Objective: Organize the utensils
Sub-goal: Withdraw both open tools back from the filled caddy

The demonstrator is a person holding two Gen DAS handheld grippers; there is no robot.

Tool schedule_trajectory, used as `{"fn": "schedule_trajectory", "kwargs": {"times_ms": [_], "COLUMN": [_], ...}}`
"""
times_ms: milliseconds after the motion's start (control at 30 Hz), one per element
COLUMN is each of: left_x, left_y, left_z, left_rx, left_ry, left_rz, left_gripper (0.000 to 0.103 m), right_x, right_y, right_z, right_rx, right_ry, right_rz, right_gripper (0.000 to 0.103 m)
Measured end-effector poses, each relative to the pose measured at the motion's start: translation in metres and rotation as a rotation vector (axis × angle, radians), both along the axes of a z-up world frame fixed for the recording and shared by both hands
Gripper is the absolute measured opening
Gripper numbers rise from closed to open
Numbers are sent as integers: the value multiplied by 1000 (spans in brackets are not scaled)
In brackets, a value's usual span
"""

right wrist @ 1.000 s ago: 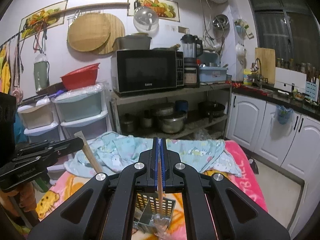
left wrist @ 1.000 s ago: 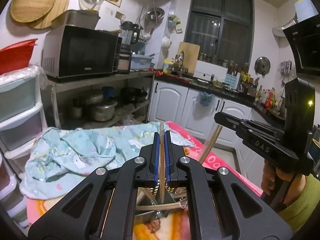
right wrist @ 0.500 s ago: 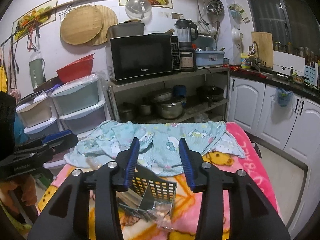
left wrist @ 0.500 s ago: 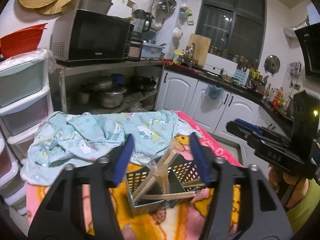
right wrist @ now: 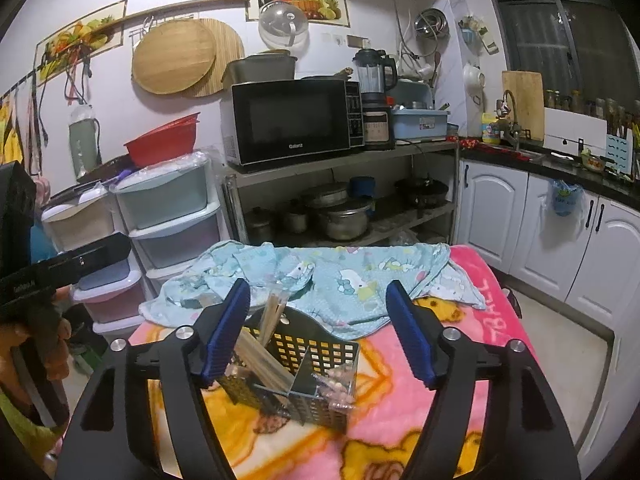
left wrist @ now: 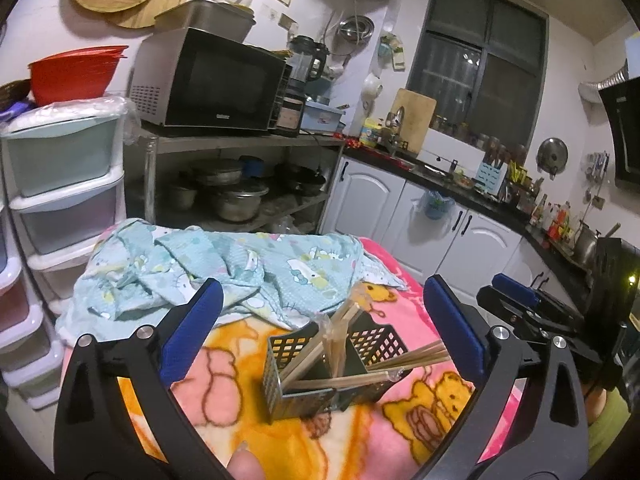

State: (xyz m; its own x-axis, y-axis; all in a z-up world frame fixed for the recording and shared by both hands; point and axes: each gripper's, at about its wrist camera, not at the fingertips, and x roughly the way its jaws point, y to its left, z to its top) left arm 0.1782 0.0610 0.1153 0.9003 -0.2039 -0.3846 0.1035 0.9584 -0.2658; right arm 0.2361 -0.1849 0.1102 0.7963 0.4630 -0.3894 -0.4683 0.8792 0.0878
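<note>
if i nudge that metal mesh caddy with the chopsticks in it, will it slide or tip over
The metal mesh caddy probably drags rather than slides: it sits on a soft blanket. It looks light, being perforated sheet, so a high push may tip it. The chopsticks lean loosely over the rim and would likely shift or spill.

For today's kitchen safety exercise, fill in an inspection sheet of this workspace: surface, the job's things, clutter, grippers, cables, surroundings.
Surface: cartoon blanket in pink and orange covers the table.
Job's things: perforated metal caddy with a divider; wooden chopsticks lean and lie across it.
Clutter: crumpled blue cloth behind the caddy.
Grippers: left hand-held gripper and right hand-held gripper both opening, nothing pressed between the pads; the caddy shows beyond them.
Cables: a cord runs down behind the shelf.
Surroundings: microwave, pots below, drawer units, white cabinets.
</note>
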Motion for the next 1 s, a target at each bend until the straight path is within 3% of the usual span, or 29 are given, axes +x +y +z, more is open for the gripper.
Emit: {"fn": "schedule_trajectory", "kwargs": {"times_ms": [300,1000], "left_x": [-23,-64], "left_y": [4,2], "left_z": [-4,-47], "left_rx": [-11,42], "left_ry": [7,92], "left_rz": [21,82], "left_gripper": [92,92], "right_x": [-24,-72], "right_y": [-4,-7], "right_z": [3,-26], "right_rx": [0,-50], "right_ry": [-35,-50], "right_rz": [-4,4], "right_gripper": [85,95]}}
